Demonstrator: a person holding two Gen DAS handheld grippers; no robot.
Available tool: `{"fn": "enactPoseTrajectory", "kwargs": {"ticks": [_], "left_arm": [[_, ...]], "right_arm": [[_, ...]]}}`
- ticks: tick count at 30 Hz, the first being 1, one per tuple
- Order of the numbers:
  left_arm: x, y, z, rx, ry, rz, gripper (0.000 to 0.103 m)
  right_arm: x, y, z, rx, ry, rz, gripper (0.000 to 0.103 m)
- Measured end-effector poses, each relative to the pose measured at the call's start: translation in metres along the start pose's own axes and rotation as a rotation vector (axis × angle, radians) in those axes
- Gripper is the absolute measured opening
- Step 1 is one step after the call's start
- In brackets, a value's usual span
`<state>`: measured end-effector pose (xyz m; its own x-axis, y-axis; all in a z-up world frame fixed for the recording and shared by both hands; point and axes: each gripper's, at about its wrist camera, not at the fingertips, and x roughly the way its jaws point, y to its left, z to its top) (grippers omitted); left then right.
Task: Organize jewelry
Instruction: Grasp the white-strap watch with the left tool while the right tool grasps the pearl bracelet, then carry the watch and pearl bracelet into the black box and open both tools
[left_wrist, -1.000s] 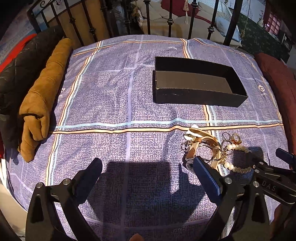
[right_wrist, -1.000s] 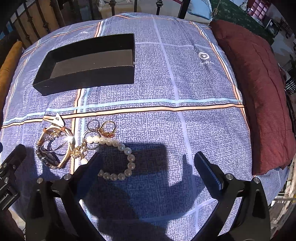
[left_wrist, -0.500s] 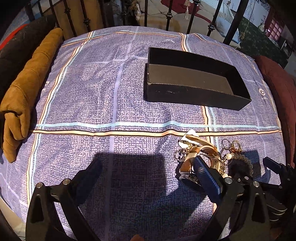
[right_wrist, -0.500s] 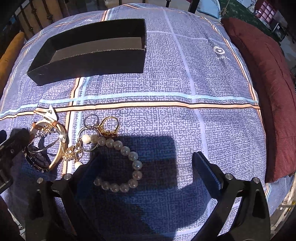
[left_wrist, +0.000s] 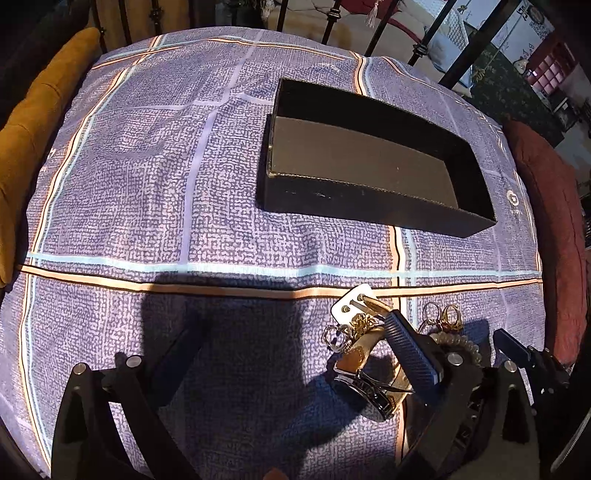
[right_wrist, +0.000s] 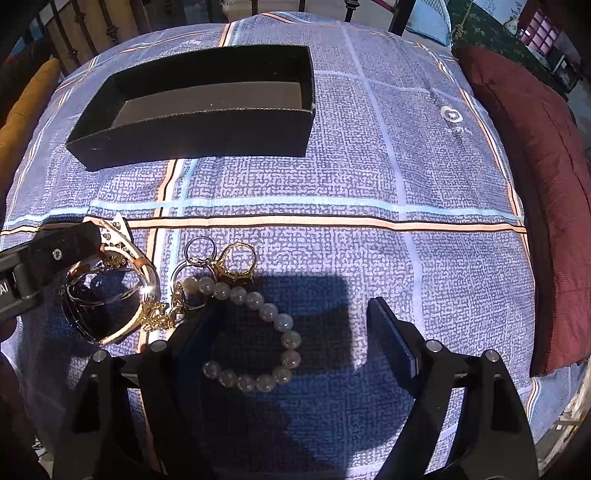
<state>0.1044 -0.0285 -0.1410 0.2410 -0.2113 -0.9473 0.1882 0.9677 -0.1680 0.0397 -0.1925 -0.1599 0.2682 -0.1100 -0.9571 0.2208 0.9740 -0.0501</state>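
Note:
An empty black box (left_wrist: 373, 173) lies on the blue patterned cloth (left_wrist: 184, 206); it also shows in the right wrist view (right_wrist: 207, 107). A heap of jewelry lies in front of it: gold bangles (right_wrist: 122, 291), rings (right_wrist: 236, 258) and a pearl bracelet (right_wrist: 258, 332). My left gripper (left_wrist: 291, 343) is open, its right finger (left_wrist: 410, 350) over the bangles (left_wrist: 362, 350). My right gripper (right_wrist: 295, 332) is open, low over the pearl bracelet, which lies between its fingers.
A mustard cushion (left_wrist: 33, 140) lies along the left edge, a dark red cushion (right_wrist: 539, 177) along the right. Black iron bed rails (left_wrist: 424, 40) stand behind the cloth. The left gripper's finger (right_wrist: 55, 254) shows at the right wrist view's left edge.
Both grippers have moved forward and down toward the jewelry. The left one's right finger now overlaps the bangles; the pearl bracelet now lies between the right gripper's fingers.

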Motion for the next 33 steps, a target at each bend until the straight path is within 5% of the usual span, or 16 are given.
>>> {"fn": "enactPoseTrajectory", "kwargs": {"ticks": [5,9,12,13,15,16,18,21,33], "left_arm": [[-0.011,-0.015,-0.012,0.108,0.023,0.004,0.093],[0.014,-0.024,-0.015,0.167,0.08,0.104,0.089],[0.016,-0.032,-0.02,0.211,0.053,0.176,0.074],[0.014,-0.034,-0.022,0.218,0.042,0.175,0.066],[0.01,-0.038,-0.026,0.227,0.022,0.168,0.045],[0.007,-0.038,-0.027,0.224,0.014,0.159,0.023],[0.003,-0.034,-0.027,0.195,0.018,0.131,0.008],[-0.004,-0.027,-0.027,0.151,0.017,0.067,0.008],[-0.025,-0.028,-0.026,0.12,0.002,0.046,0.008]], "right_arm": [[0.0,-0.002,0.003,0.014,0.013,0.002,0.079],[0.001,-0.005,0.004,0.016,0.009,-0.001,0.073],[-0.004,-0.005,0.005,0.012,-0.004,0.028,0.043],[-0.005,-0.003,0.006,0.006,-0.005,0.037,0.028],[-0.006,-0.002,0.007,0.004,-0.01,0.056,0.013],[-0.007,-0.002,0.008,0.008,-0.008,0.067,0.01],[-0.008,-0.004,0.009,0.019,-0.007,0.096,0.01],[-0.016,-0.005,0.008,0.033,-0.021,0.126,0.01],[-0.056,-0.004,0.011,0.042,-0.082,0.17,0.01]]}}
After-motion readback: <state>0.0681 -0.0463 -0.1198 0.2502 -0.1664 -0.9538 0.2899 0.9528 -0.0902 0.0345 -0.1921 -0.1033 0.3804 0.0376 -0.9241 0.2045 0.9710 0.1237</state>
